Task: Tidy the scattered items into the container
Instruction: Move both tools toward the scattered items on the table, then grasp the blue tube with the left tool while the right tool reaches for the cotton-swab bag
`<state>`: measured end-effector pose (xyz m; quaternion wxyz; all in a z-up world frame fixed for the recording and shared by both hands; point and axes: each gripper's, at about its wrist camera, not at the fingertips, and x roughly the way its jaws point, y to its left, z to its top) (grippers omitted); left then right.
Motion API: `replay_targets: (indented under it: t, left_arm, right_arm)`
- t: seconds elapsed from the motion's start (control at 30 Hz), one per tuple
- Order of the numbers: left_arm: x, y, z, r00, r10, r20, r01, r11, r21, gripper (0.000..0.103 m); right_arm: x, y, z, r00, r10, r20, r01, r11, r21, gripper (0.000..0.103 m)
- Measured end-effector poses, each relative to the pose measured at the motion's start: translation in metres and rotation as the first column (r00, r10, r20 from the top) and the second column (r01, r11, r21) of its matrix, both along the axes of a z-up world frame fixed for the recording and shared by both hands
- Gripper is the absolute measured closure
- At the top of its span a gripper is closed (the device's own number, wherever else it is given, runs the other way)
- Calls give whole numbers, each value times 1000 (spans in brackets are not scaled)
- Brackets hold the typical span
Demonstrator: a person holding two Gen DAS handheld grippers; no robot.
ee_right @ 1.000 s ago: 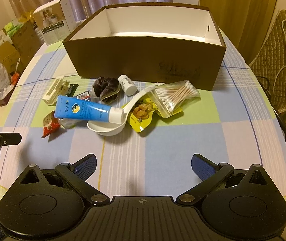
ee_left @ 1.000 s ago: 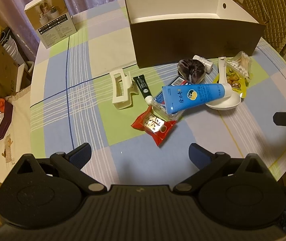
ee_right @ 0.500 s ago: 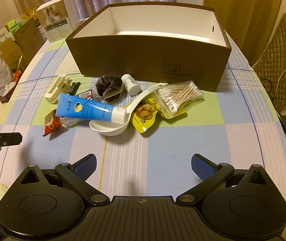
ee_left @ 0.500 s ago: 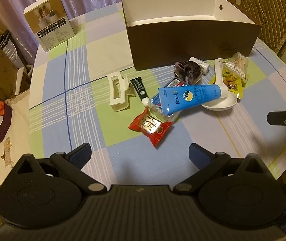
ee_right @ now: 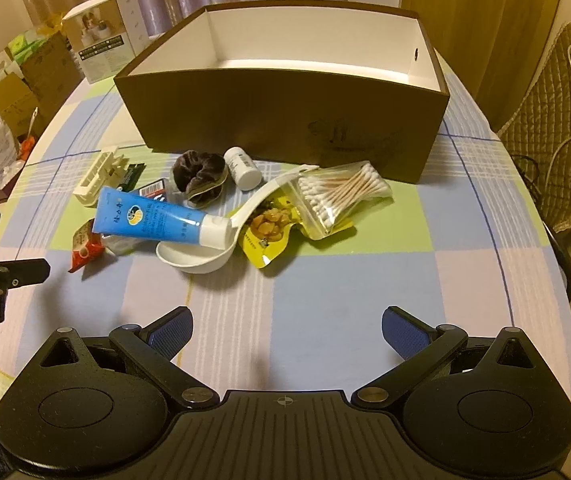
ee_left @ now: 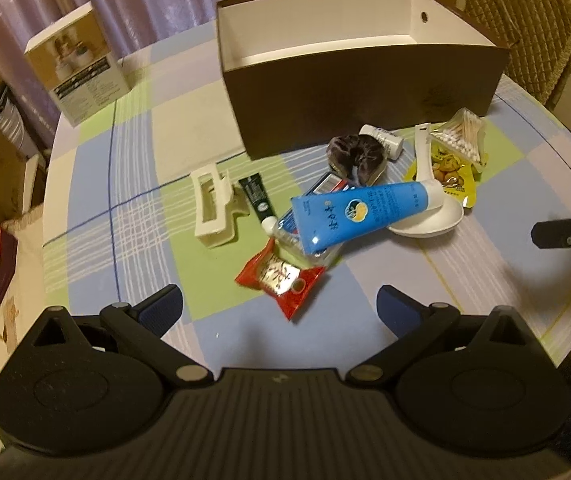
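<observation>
A brown box [ee_left: 365, 92] [ee_right: 285, 116] with a white inside stands empty at the table's far side. In front of it lie a blue tube [ee_left: 361, 212] [ee_right: 153, 218] across a white spoon [ee_right: 205, 256], a red snack packet [ee_left: 281, 280], a cream hair claw [ee_left: 211, 210], a dark scrunchie [ee_right: 201, 172], a small white bottle [ee_right: 243, 168], a bag of cotton swabs [ee_right: 339, 192] and a yellow nut packet [ee_right: 269, 232]. My left gripper [ee_left: 279, 304] hovers open just short of the red packet. My right gripper [ee_right: 287, 326] is open over bare cloth before the spoon.
The table carries a checked blue, green and white cloth [ee_right: 345, 280]. A printed carton [ee_left: 79, 64] stands at the far left. A padded chair [ee_right: 561, 120] sits off the right edge, and boxes and bags [ee_right: 9, 92] crowd the floor at the left.
Both grippers have edged forward toward the pile, so the items and box look closer. Nothing on the table has moved. Both stay open.
</observation>
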<state>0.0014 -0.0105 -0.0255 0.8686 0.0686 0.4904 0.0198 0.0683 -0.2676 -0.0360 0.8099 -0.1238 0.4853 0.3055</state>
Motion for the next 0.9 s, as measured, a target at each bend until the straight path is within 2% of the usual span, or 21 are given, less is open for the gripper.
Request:
replay_targets:
  t: [0.17, 0.33, 0.47, 0.57, 0.67, 0.77, 0.9]
  left_arm:
    - [8, -14, -7, 991, -124, 50, 119, 988, 95, 3]
    - [19, -28, -13, 953, -299, 57, 284, 941, 184, 9]
    - [35, -35, -13, 919, -389, 62, 372, 909, 190, 15]
    - [47, -44, -15, 885, -461, 62, 446, 878, 172, 27]
    - [58, -53, -19, 833, -553, 37, 541, 826, 160, 41]
    - [63, -63, -24, 757, -654, -2, 644, 744, 177, 53]
    - [67, -70, -31, 652, -756, -62, 747, 626, 224, 53]
  right_arm:
    - [10, -10, 1, 1000, -18, 4, 18, 998, 53, 0]
    - [18, -21, -2, 999, -43, -1, 43, 997, 65, 0]
    - [25, -35, -6, 995, -94, -25, 96, 993, 73, 0]
    - [30, -46, -11, 990, -130, -59, 134, 989, 69, 0]
    - [34, -53, -15, 985, -156, -78, 161, 985, 62, 0]
    - [37, -57, -18, 981, -171, -89, 176, 983, 60, 0]
    - [41, -60, -22, 977, -189, -103, 196, 979, 60, 0]
